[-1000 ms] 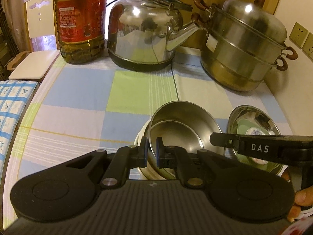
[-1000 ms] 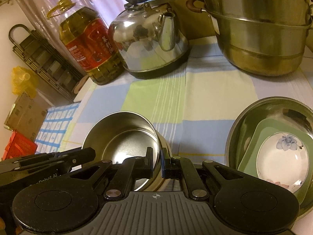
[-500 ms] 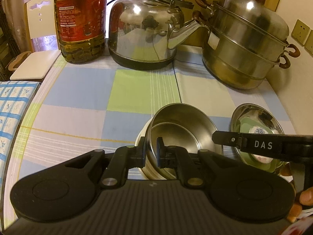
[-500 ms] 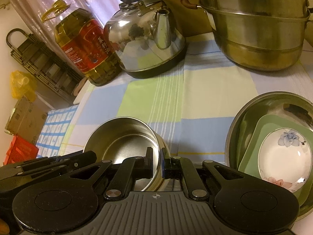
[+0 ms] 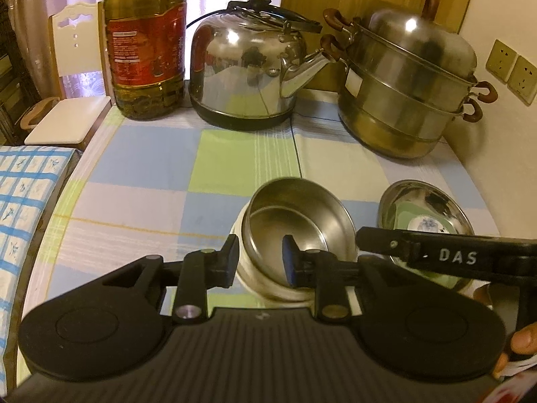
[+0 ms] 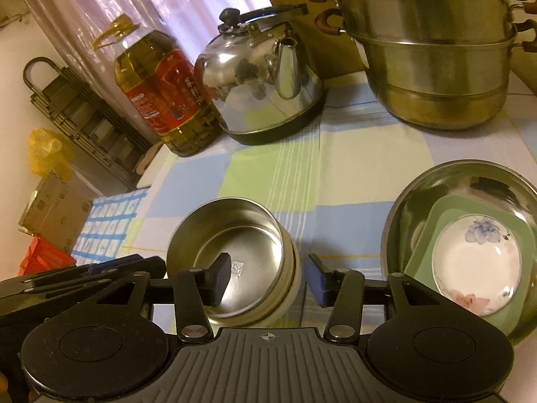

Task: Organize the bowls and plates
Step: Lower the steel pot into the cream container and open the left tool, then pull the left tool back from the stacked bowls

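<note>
My steel bowl [image 5: 298, 231] sits nested in a cream bowl [image 5: 268, 288] on the checked tabletop [image 5: 141, 168]. Both my left claw [image 5: 260, 260] and right claw [image 6: 268, 277] have just been opening, straddling its rim, gripping nothing.

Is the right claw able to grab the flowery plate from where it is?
Probably yes. The right claw is open, astride the steel bowl's rim without gripping. The flowery plate lies uncovered on top of the green plate in the big bowl just to its right, with nothing between.
</note>
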### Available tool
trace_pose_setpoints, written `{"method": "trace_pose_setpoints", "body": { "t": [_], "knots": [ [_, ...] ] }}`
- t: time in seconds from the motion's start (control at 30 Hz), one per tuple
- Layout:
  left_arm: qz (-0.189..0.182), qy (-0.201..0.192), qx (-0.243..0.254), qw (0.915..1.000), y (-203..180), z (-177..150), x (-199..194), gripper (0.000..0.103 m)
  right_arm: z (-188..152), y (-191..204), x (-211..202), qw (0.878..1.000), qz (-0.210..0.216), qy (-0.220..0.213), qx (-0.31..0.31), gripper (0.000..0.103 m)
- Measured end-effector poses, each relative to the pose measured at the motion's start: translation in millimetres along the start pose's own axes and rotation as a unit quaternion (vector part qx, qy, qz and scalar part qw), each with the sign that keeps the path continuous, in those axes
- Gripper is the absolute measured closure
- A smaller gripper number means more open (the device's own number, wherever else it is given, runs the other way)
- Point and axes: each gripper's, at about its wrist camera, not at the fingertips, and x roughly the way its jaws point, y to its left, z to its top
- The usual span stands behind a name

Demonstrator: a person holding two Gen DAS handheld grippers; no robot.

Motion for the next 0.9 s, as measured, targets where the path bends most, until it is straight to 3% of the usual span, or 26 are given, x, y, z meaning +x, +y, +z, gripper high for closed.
{"method": "trace_pose_setpoints", "body": {
  "t": [0.27, 0.67, 0.9],
  "knots": [
    [0.006, 0.002, 0.0, 1.0, -6, -25, -38, 0.079, -25, -1, -42, 1.0, -0.005, -0.012, -0.004, 0.044],
    [0.003, 0.004, -0.002, 1.0, -19, -83, -97, 0.079, -81, 1, -105, 0.999, -0.024, -0.009, -0.033, 0.043],
    [0.008, 0.022, -0.002, 0.9997, -28, -121, -112, 0.079, -115, -13, -127, 1.0, 0.011, 0.022, 0.006, 0.043]
  ]
}}
